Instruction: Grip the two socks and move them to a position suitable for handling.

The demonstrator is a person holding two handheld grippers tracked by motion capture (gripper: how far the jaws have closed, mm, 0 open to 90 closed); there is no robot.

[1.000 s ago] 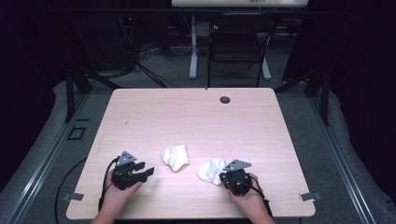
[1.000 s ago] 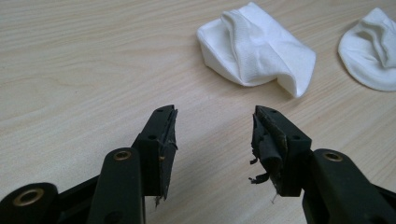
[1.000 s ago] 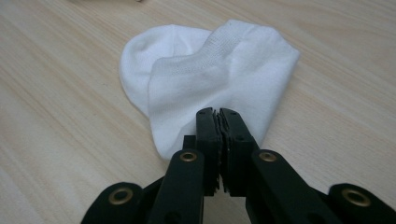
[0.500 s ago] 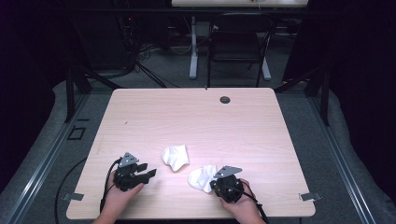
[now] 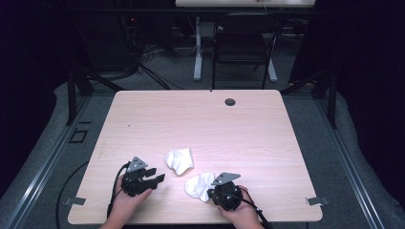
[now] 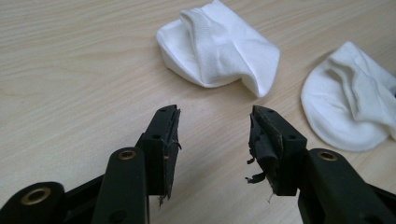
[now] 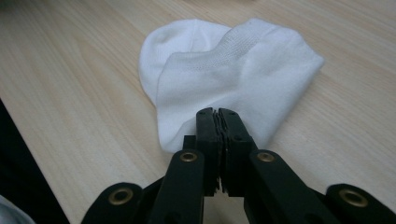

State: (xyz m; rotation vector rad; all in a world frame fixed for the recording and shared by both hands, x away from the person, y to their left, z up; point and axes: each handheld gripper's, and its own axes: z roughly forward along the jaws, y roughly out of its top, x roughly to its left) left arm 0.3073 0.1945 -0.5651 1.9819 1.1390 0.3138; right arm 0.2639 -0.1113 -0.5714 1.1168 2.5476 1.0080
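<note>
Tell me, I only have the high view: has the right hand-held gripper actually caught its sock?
Observer: Yes. In the right gripper view the right hand-held gripper is shut on the near sock's edge.
Operator: And the left one?
Observer: The left hand-held gripper is open, nothing between its jaws.
Operator: Is it touching the other sock?
Observer: No. The far sock lies on the table ahead of its tips, bare wood between.

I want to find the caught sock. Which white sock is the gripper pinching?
The sock nearer the table's front edge: the right gripper is shut on its edge. The other sock lies free, ahead of the open left gripper.
</note>
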